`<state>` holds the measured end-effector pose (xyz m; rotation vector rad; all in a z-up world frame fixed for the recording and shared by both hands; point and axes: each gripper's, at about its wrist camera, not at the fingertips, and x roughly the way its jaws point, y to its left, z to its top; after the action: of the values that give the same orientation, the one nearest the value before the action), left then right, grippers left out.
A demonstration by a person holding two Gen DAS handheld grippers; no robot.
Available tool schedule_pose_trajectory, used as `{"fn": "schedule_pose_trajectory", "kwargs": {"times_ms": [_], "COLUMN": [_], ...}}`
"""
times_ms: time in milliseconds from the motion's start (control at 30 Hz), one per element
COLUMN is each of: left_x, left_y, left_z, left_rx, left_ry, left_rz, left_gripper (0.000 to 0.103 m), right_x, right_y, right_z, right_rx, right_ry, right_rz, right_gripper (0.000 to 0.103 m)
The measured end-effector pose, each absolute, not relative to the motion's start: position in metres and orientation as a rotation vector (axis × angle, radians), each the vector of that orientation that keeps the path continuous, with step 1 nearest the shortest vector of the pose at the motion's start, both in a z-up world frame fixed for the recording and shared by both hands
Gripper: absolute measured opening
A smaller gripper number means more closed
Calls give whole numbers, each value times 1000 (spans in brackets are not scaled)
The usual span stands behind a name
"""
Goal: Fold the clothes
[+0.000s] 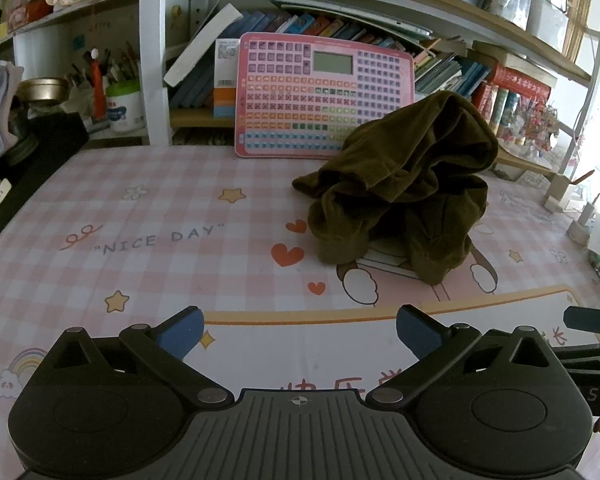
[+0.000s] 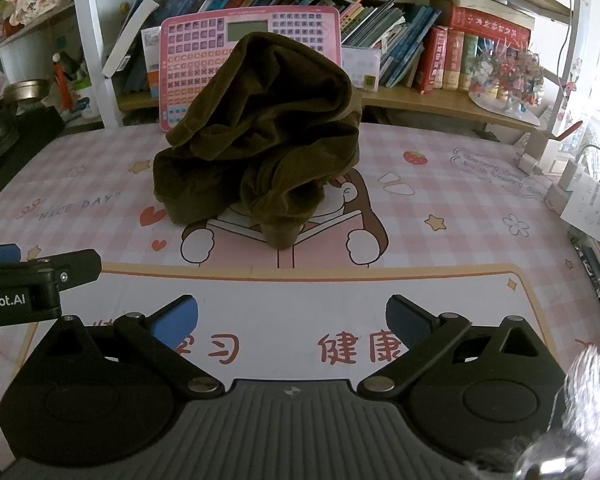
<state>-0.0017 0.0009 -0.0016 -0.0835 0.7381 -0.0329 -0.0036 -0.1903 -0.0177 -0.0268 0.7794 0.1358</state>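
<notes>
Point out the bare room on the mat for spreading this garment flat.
Bare mat lies left of the olive garment, around the "NICE DAY" lettering, and in the near white panel before both open grippers. The far edge is crowded: pink keyboard toy, books, chargers.

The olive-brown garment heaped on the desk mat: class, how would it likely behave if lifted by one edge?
The garment is crumpled into soft folds, so it would probably sag and unfurl. Its ribbed, velvety surface suggests good grip. The thick heap looks fairly weighty for cloth.
</notes>
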Motion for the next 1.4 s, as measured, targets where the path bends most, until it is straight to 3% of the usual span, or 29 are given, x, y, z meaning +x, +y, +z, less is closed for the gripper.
{"fn": "schedule_pose_trajectory", "kwargs": {"times_ms": [667, 1067, 1200, 1267, 1333, 1400], "left_x": [12, 14, 8, 5, 4, 4], "left_y": [7, 16, 19, 19, 19, 14], "left_z": [-10, -12, -12, -12, -13, -15], "left_rx": [-105, -117, -113, -116, -118, -119], "left_ry": [773, 788, 794, 803, 815, 825], "left_rz": [-30, 27, 62, 85, 105, 113], "left_gripper": [103, 103, 103, 103, 103, 103], "right_x": [14, 68, 90, 100, 107, 112], "right_y": [-192, -184, -173, -172, -175, -183], "right_z": [-27, -41, -48, -51, -53, -55], "right_rx": [7, 14, -4, 4, 17, 33], "right_ry": [817, 754, 725, 709, 699, 698], "right_rz": [128, 167, 214, 227, 228, 234], "right_gripper": [101, 101, 97, 81, 43, 23]}}
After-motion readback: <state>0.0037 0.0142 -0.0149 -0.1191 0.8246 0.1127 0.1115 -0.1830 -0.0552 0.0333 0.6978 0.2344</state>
